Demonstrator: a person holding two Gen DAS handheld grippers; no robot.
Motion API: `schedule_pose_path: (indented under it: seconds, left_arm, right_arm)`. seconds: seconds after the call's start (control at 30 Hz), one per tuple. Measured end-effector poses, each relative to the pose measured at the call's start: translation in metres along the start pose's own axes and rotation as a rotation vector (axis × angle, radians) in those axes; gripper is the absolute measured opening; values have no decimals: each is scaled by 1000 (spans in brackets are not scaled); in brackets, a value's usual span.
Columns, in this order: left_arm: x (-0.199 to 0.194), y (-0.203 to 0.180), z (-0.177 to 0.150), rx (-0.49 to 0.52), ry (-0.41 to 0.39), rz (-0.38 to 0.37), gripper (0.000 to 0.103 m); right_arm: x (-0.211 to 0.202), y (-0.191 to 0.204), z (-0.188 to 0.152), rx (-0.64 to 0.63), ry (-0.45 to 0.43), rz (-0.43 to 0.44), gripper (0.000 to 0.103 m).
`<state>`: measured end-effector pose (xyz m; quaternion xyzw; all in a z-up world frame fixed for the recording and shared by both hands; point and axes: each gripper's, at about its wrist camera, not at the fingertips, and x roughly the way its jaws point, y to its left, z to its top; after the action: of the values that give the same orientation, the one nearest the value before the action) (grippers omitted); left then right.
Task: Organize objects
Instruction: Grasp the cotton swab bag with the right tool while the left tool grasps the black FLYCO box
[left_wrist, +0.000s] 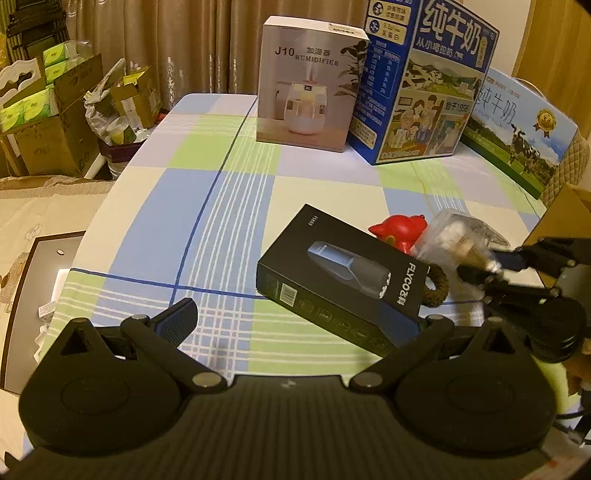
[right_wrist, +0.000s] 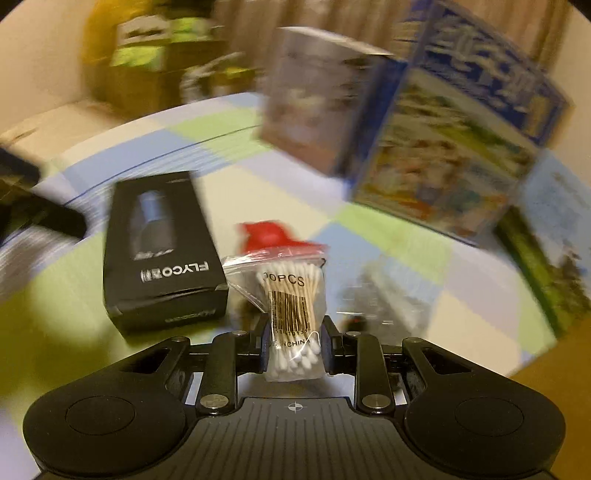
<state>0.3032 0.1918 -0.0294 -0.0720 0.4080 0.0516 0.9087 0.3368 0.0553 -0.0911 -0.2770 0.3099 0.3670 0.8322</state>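
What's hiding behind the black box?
Behind the black box peeks a red toy, with its lower part covered. A brown rope ring pokes out beside it, the rest hidden.

A lived-in home room. A table (left_wrist: 155, 206) wears a checked blue, green and white cloth, with tan curtains (left_wrist: 177, 40) behind it. Shop packaging stands along its far edge: a humidifier box (left_wrist: 306, 85) and two milk cartons (left_wrist: 424, 88). On the floor at left sit open cardboard boxes (left_wrist: 55, 125) stuffed with green tissue packs, beside an embroidered cream cover (left_wrist: 40, 210).
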Motion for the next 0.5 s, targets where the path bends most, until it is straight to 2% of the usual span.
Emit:
schedule_pose_path:
  seconds: [0.17, 0.23, 0.33, 0.5]
  left_arm:
    - [2, 5, 1, -19, 1, -6, 102]
    - [2, 6, 1, -26, 1, -12, 102]
    - [3, 3, 0, -11, 2, -11, 102]
    - [15, -3, -2, 58, 17, 17, 102]
  right_arm:
    - [-14, 15, -13, -36, 38, 267, 23]
    - [-18, 16, -19, -9, 64, 329, 23]
    - [-21, 10, -25, 29, 86, 294, 23]
    - [-26, -12, -31, 159, 108, 240, 23]
